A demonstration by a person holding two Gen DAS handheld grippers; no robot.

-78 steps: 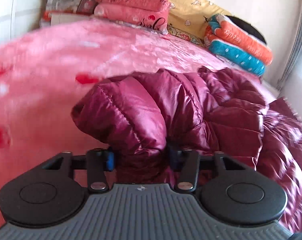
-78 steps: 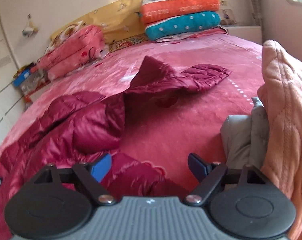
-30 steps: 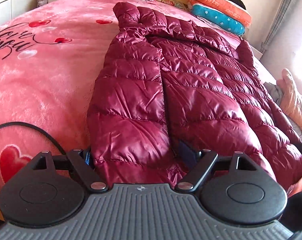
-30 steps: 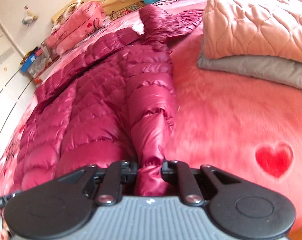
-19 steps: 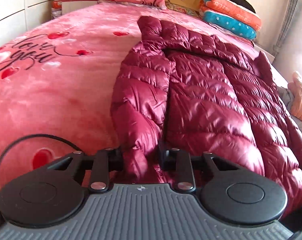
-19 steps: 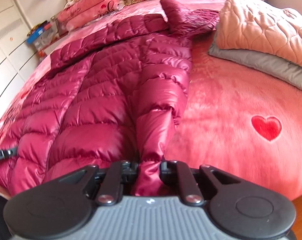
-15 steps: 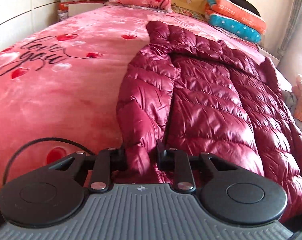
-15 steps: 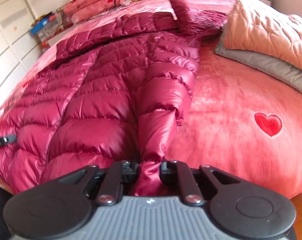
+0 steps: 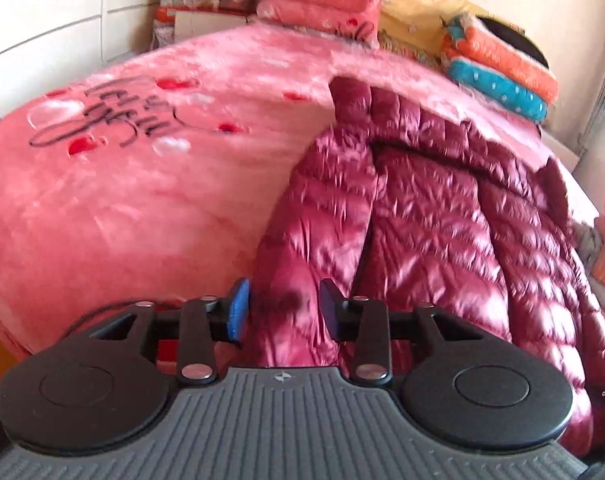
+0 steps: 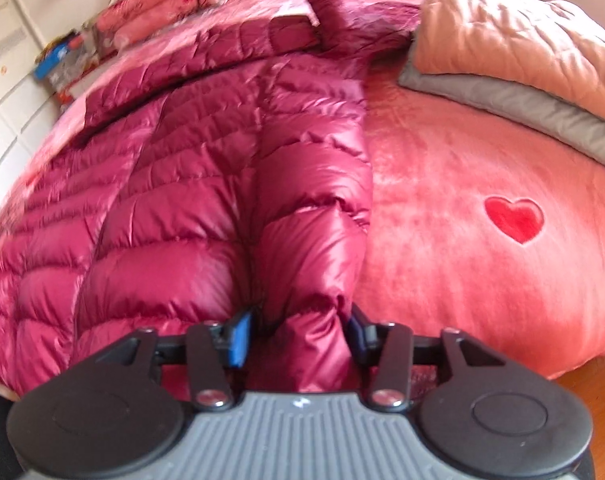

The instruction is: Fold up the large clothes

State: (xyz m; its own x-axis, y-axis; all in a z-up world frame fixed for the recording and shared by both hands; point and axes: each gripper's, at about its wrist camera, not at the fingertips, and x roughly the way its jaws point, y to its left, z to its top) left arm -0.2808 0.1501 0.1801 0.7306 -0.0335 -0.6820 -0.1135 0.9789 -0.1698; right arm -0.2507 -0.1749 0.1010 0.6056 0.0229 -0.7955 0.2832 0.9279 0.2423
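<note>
Two grippers sit at the near hem of a shiny maroon quilted down jacket (image 9: 434,216), which lies spread lengthwise on the bed's pink plush blanket printed with red hearts (image 9: 114,208), its collar end toward the headboard. The left gripper (image 9: 284,308) has its jaws about half open, having just widened; the jacket's left front panel lies between the blue pads (image 9: 238,312), and a narrow gap shows on the blue pad's side, so they are not squeezing it. The right gripper (image 10: 298,334) has also just been opening its jaws, now roughly half apart; the puffy right edge of the jacket fills the space between them and brushes both pads, no longer pinched thin. Beside the jacket's right edge, near the collar end, rests a folded peach quilted blanket with grey backing (image 10: 514,44). Beyond the jacket's collar, against the headboard, are stacked pink bedding (image 9: 314,0) and orange and teal folded blankets (image 9: 498,68).
</note>
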